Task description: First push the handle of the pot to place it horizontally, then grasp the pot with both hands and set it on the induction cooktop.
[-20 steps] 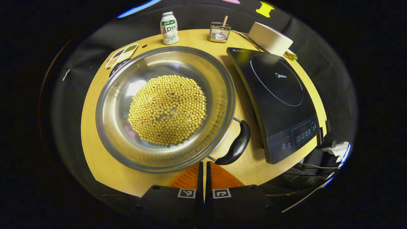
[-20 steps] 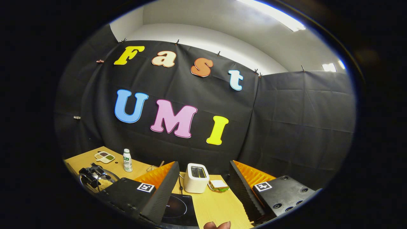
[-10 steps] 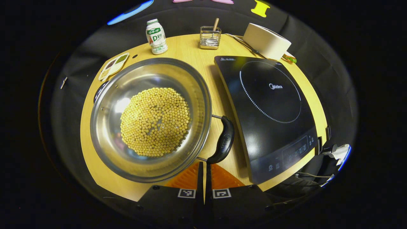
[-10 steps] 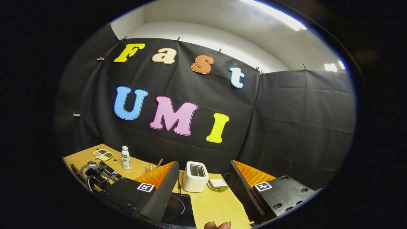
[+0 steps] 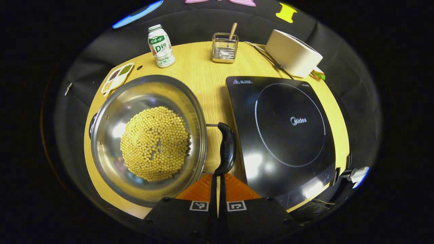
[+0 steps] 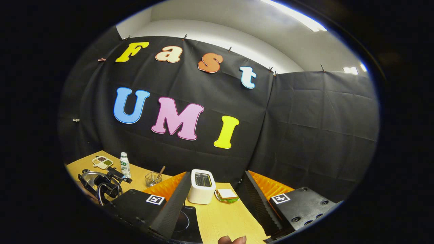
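In the left gripper view, a steel pot [image 5: 112,112] filled with yellow soybeans [image 5: 154,144] sits on the wooden table, left of the black induction cooktop [image 5: 281,132]. Its black right handle [image 5: 226,149] lies in the gap between pot and cooktop, along the cooktop's edge. A second handle [image 5: 91,123] peeks out on the left. My left gripper [image 5: 218,177] is shut on nothing, its tips against the near end of the right handle. My right gripper [image 6: 215,203] is open in the air above the table's right side. Far left in its view are the left gripper [image 6: 106,181] and the pot [image 6: 89,177].
At the back of the table stand a white bottle [image 5: 161,51], a wire basket [image 5: 224,51] with a wooden stick, a white toaster [image 5: 293,52] and a divided dish [image 5: 117,76]. A sandwich [image 6: 226,195] lies beside the toaster [image 6: 201,186]. Cables hang off the right edge.
The shut left gripper pushed the pot's right handle; the pot turned counterclockwise, bringing that handle alongside the cooktop's edge. The right gripper has hardly moved and stays open.
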Tool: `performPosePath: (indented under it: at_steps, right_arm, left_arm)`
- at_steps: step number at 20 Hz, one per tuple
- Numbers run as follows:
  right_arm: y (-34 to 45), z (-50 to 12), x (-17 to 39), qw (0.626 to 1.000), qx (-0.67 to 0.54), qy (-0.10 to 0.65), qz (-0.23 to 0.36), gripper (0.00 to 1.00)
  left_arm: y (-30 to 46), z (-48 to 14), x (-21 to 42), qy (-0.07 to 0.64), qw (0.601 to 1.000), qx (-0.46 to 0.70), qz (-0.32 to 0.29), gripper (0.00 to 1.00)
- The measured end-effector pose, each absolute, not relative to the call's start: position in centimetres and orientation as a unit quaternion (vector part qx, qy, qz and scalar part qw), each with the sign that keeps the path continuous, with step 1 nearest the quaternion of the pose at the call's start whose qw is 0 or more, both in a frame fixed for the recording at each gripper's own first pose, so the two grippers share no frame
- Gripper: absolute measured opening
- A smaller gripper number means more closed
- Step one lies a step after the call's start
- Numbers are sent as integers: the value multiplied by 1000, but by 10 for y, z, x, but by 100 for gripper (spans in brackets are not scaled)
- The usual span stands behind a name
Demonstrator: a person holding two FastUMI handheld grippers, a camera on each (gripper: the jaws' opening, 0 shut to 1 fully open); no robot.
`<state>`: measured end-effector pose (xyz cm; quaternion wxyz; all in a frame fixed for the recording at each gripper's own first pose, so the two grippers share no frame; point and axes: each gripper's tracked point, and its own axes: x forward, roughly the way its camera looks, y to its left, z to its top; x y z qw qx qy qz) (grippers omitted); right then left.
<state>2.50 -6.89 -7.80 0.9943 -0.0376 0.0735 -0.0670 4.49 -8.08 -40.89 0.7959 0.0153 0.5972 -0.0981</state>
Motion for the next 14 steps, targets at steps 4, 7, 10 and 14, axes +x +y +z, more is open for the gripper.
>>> performPosePath:
  at_steps: [4,7,10,14]
  right_arm:
    - [-77,-88,32,993,-41,82,-77,98]
    - [-82,-99,34,991,-42,92,-85,98]
    - [-83,-102,35,990,-44,97,-90,98]
    - [-79,-102,39,991,-45,95,-88,98]
  left_arm:
    - [-91,-411,72,595,799,-14,-80,5]
    - [-93,-415,89,592,802,-17,-75,5]
    - [-97,-418,94,594,800,-14,-86,5]
    - [-108,-405,86,575,810,-46,-110,5]
